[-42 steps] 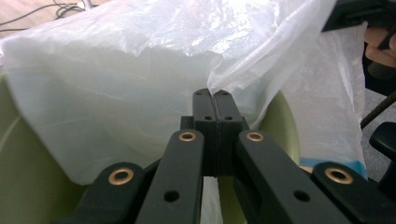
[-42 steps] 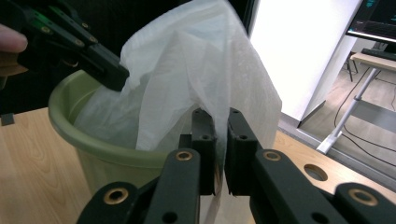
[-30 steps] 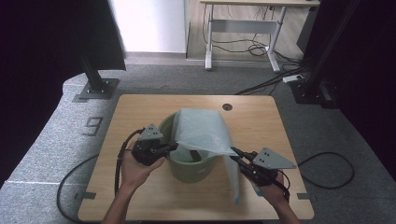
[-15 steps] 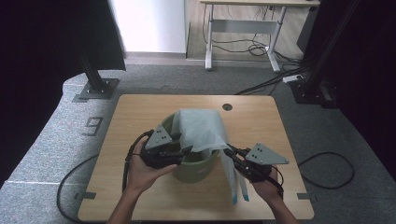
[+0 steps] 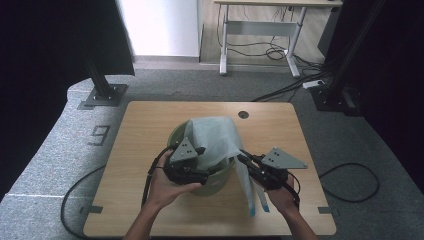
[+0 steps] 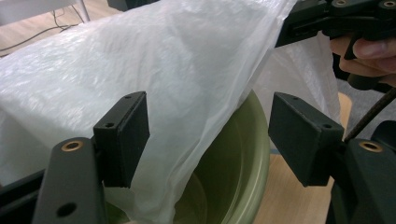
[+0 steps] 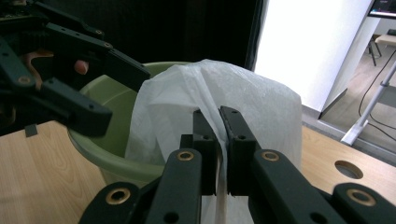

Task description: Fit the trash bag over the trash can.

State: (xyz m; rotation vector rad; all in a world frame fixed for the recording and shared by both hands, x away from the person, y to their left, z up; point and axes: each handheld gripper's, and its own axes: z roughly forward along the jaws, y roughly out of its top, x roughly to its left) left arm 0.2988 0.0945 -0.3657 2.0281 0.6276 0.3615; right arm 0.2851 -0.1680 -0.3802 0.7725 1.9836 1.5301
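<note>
Green plastic forms the round bin that stands near the middle of the wooden table, and a thin white bag is draped over its top and spills down its right side toward the table's near edge. At the bin's left rim, the left gripper is held in the person's left hand; its jaws have just been opening and now stand wide apart. In the left gripper view a fold of the bag hangs loosely between the two pads, brushing the one at the left of that view while the other stands clear, with the bin's rim just behind. At the bin's right side the right gripper is in the person's right hand, and its jaws are pressed together on a pinch of the bag's edge; the right gripper view shows the film caught between the two pads and rising above the bin.
</note>
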